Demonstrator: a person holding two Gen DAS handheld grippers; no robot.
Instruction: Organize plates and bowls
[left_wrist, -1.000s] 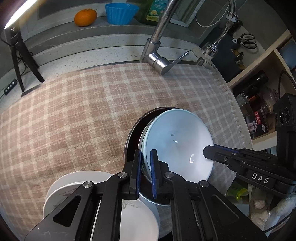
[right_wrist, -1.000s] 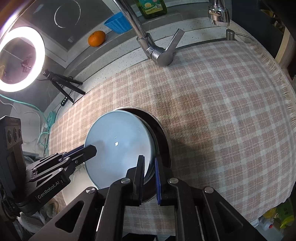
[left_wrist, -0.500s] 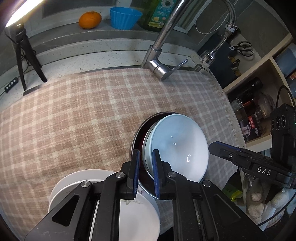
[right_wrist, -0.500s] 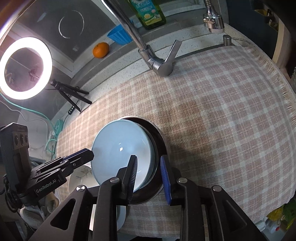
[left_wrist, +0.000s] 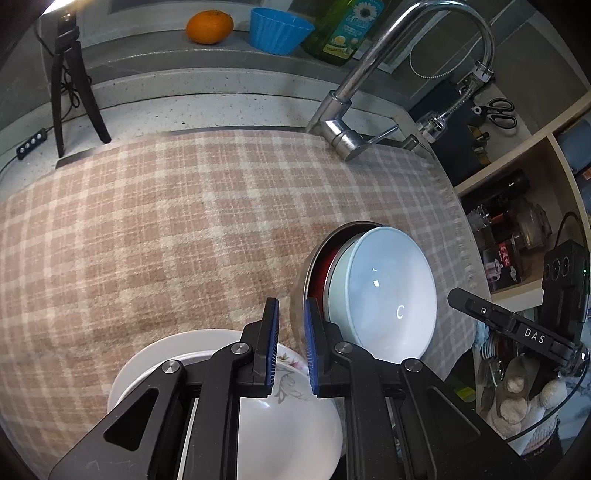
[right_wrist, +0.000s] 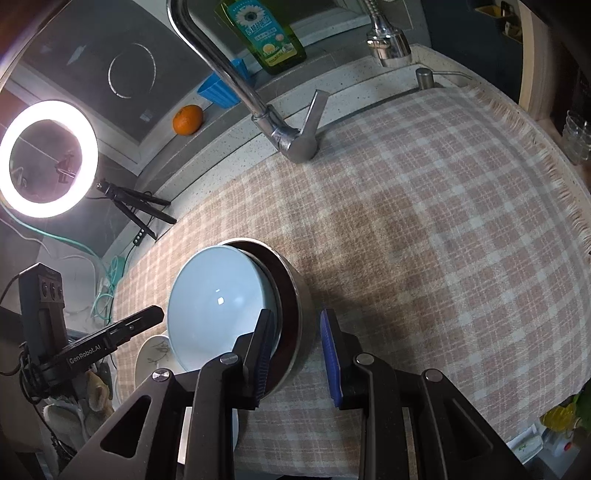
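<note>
The left gripper (left_wrist: 290, 341) is being held with its jaws slightly apart, nothing clamped between them; they have just been opening. Just beyond the right jaw, the steel bowl (left_wrist: 300, 291) is sitting on the checked cloth (left_wrist: 166, 229), with a red dish (left_wrist: 320, 273) and a pale blue bowl (left_wrist: 388, 291) nested in it — the blue one is leaning toward the right rim. Under the jaws, a white floral plate (left_wrist: 291, 384) is lying on a larger white plate (left_wrist: 140, 363), both partly hidden by the fingers.

The right gripper (right_wrist: 295, 347) is likewise being held apart, newly widened, straddling the steel bowl's near rim without touching — its left pad is over the blue bowl.
</note>
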